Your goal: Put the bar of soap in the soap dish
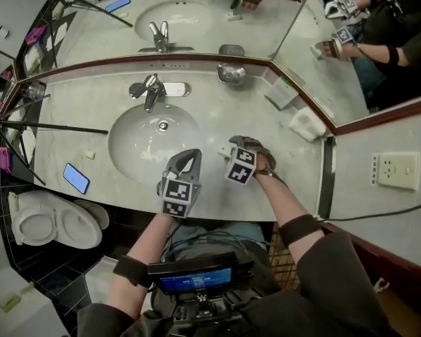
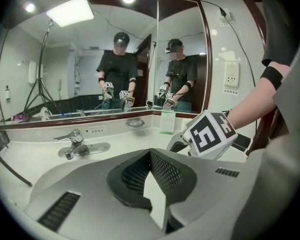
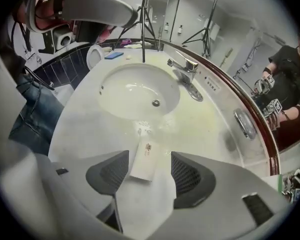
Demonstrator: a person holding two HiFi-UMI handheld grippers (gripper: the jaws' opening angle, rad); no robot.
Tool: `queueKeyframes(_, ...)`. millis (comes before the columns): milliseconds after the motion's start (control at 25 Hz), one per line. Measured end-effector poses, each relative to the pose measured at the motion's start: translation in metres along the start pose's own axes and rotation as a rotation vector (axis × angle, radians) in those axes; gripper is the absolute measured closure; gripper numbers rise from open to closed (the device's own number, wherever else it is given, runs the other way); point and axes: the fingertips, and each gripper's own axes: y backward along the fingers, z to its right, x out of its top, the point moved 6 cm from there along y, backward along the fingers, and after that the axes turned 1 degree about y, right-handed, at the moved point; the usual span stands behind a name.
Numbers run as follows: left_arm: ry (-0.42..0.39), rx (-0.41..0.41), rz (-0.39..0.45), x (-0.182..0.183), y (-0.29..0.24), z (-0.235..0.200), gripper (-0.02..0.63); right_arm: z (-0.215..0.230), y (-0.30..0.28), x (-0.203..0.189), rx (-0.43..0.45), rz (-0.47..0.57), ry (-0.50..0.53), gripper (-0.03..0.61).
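Two tools (image 2: 151,176) (image 3: 147,170), one soap bar (image 3: 144,159), one soap dish (image 1: 231,74) (metal), one faucet (image 1: 152,90).

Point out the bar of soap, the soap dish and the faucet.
bar of soap (image 3: 144,159): right gripper view, middle of its white top face.
soap dish (image 1: 231,74): head view, bare metal bowl.
faucet (image 1: 151,94): head view, on its spout.

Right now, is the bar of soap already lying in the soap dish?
No, the bar of soap lies flat on the counter, well apart from the soap dish by the mirror.
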Motion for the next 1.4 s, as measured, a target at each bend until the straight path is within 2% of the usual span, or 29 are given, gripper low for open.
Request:
queueKeyframes(320,0.021,0.021,-0.011,-0.013,0.005,-0.006,0.612,-0.003,-0.039,-0.005,0.066,-0.069,0.039,0.29)
queueKeyframes(440,0.026,0.026,-0.017,-0.017,0.008,-0.006,0.612,-0.004,-0.041,-0.006,0.068,-0.076,0.035,0.38)
queueKeyframes(800,0.033,0.03,-0.027,-0.023,0.01,-0.006,0.612,0.002,-0.033,-0.007,0.047,-0.041,-0.022,0.393)
queueKeyframes(1080,0.024,0.023,-0.017,-0.019,0.011,-0.005,0.612,0.018,0.008,-0.007,-0.005,0.082,-0.215,0.393)
queueKeyframes(1400,0.011,-0.013,0.016,-0.001,0.003,-0.001,0.612,0.029,0.088,-0.018,-0.12,0.316,-0.506,0.393)
